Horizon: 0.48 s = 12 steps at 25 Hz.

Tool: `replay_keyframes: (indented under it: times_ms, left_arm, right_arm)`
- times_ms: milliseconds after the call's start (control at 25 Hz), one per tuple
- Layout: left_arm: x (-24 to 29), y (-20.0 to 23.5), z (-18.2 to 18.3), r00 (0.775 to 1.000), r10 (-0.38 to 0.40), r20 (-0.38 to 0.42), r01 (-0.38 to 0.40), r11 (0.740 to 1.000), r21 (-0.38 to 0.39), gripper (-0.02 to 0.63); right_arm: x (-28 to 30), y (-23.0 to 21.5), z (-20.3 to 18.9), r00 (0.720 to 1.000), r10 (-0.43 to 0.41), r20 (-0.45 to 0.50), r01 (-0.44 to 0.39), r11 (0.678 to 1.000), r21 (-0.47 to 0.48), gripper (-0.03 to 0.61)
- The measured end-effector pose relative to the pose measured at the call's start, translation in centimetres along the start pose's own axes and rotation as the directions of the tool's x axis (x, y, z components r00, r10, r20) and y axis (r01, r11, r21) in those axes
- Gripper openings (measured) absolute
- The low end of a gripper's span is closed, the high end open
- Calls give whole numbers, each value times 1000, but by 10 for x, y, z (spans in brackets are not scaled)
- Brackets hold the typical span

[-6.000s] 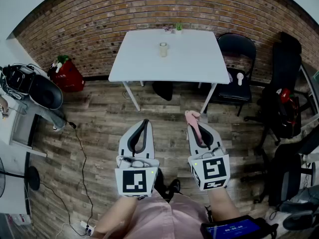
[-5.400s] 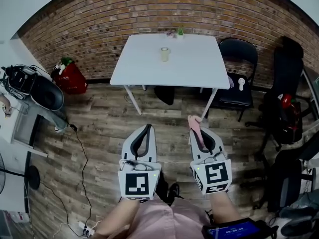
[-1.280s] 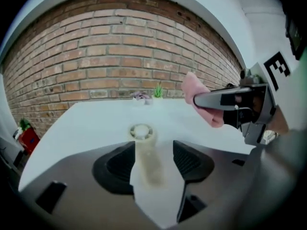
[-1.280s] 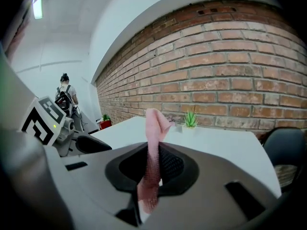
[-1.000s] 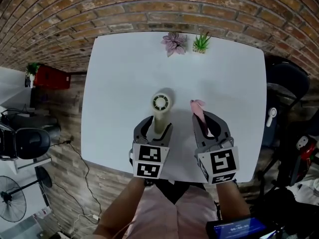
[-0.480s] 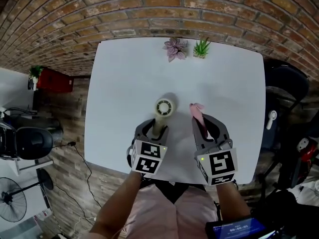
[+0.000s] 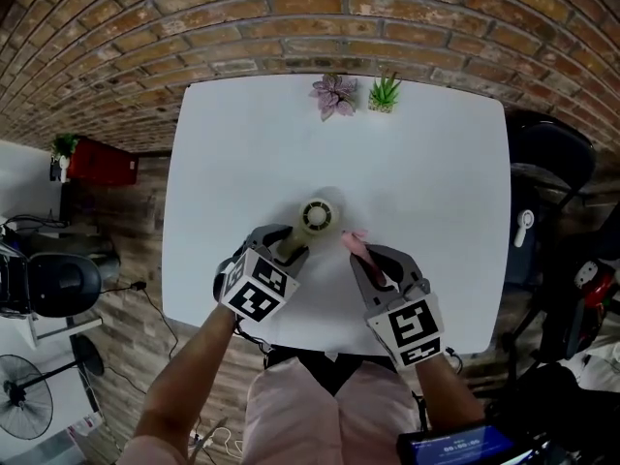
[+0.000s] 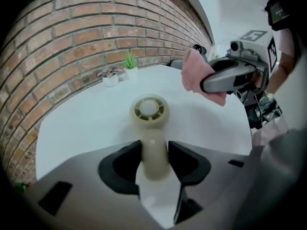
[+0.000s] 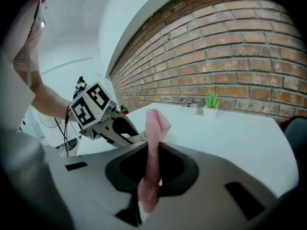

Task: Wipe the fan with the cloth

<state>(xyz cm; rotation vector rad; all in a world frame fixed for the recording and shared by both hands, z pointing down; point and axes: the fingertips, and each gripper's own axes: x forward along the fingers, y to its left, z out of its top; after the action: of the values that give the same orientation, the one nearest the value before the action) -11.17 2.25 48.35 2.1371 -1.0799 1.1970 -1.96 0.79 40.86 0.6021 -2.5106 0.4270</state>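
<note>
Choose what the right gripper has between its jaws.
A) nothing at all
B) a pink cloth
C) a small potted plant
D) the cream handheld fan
B: in the right gripper view the pink cloth is pinched between the closed jaws of the right gripper, with its free end sticking up past them.

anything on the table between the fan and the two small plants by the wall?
No. Just bare white table between the fan and the purple plant and green plant. Head view shows it; left gripper view agrees.
</note>
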Motion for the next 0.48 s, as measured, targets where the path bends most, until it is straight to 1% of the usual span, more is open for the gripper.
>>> replay_keyframes:
  times_ms: [80, 200, 360, 480]
  left_arm:
    - [0, 1, -1, 999, -22, -24, 23, 998, 61, 189]
    - [0, 4, -1, 997, -49, -58, 57, 988, 145, 187]
    - [-1, 4, -1, 993, -78, -88, 96, 971, 219, 187]
    - [0, 3, 0, 991, -90, -98, 113, 959, 261, 187]
  right_arm:
    - [7, 11, -11, 999, 41, -33, -41, 999, -5, 40]
    - [19, 27, -26, 992, 95, -83, -96, 995, -9, 40]
    - [34, 42, -39, 980, 152, -125, -151, 988, 17, 40]
    - [46, 47, -43, 976, 167, -141, -161, 985, 54, 40]
